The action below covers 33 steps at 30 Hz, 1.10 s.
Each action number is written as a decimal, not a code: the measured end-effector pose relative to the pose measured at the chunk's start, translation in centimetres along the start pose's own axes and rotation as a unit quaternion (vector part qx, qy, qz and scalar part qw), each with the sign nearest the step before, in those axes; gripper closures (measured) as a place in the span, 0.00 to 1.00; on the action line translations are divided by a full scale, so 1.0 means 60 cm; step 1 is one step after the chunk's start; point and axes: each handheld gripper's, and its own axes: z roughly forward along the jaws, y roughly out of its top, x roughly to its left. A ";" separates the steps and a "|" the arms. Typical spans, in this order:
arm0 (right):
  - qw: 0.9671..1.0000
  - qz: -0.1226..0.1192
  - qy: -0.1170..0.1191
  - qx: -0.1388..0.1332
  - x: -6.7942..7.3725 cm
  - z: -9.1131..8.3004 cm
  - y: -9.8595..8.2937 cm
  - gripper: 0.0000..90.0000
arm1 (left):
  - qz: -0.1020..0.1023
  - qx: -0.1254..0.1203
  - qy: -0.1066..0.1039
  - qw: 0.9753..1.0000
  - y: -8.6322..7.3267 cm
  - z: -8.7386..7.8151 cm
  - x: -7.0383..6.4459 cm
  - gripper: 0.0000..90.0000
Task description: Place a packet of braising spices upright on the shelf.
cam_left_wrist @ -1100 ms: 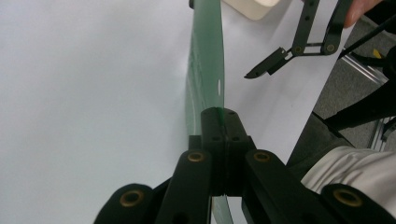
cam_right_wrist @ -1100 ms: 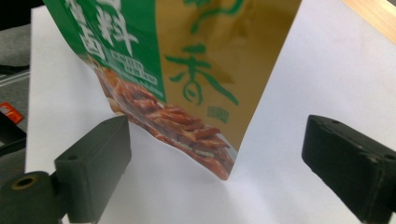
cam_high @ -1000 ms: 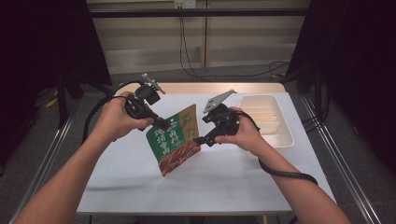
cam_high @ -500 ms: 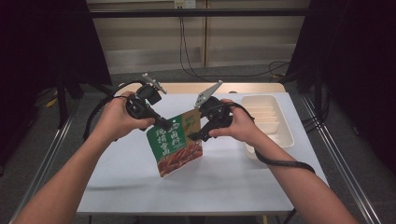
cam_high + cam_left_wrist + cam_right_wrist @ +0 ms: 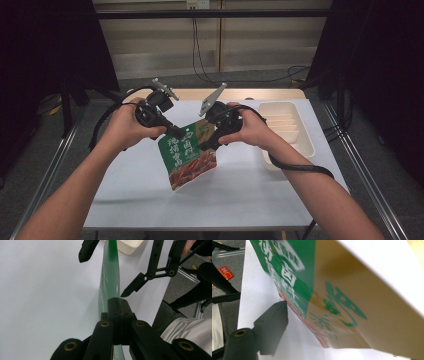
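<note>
snack pouch [image 5: 187,155] | large white Chinese characters on green panel | too blurred to read reliably

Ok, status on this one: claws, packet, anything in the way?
Left claw shut on the green snack packet, held above the table. Right claw open, straddling the packet's other top corner. Tray off to the side, nothing blocking.

A cream tray [image 5: 304,141] sits on the white table [image 5: 240,200].

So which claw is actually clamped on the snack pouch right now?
The left claw: it is shut on the top edge of the green snack pouch. The right claw is open, its fingers either side of the pouch, not clamping.
</note>
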 end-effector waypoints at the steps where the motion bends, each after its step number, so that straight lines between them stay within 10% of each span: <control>1: 1.000 -0.001 -0.002 0.005 0.000 -0.001 0.001 0.21 | -0.003 -0.002 0.000 1.000 0.000 0.000 0.000 1.00; 21: 0.999 -0.038 0.004 0.022 -0.005 -0.016 0.033 0.28 | 0.014 -0.007 -0.013 1.000 0.005 0.000 0.000 1.00; 33: 0.996 -0.065 0.029 0.053 0.011 -0.014 0.050 0.60 | 0.007 -0.023 -0.012 1.000 0.004 0.003 0.000 1.00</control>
